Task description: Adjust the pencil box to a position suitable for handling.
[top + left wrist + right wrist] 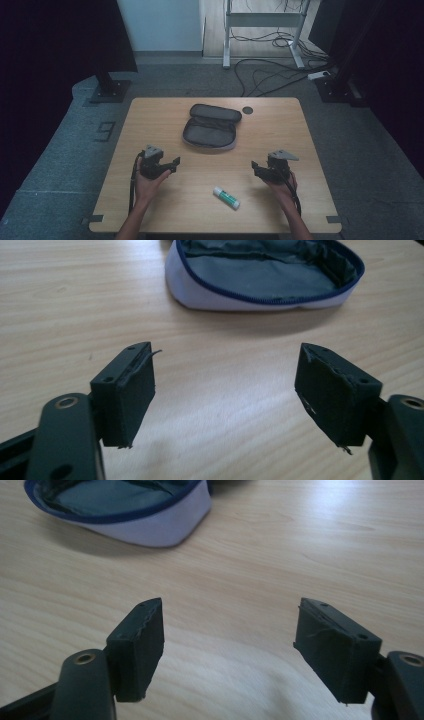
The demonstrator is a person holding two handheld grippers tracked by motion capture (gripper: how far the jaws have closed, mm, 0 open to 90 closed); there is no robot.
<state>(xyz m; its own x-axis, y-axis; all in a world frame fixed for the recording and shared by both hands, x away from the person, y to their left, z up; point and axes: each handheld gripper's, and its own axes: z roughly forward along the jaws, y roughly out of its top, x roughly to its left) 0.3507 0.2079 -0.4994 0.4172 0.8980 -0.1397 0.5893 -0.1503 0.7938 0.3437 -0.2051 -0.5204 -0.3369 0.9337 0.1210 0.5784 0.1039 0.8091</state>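
Both grippers are held low over the table, jaws apart and nothing between them. The left gripper sits at about eight o'clock from the open pencil case, the right gripper at about four. The glue stick lies at the near edge, long axis running ten to four, nearer the right gripper, which is judged better placed
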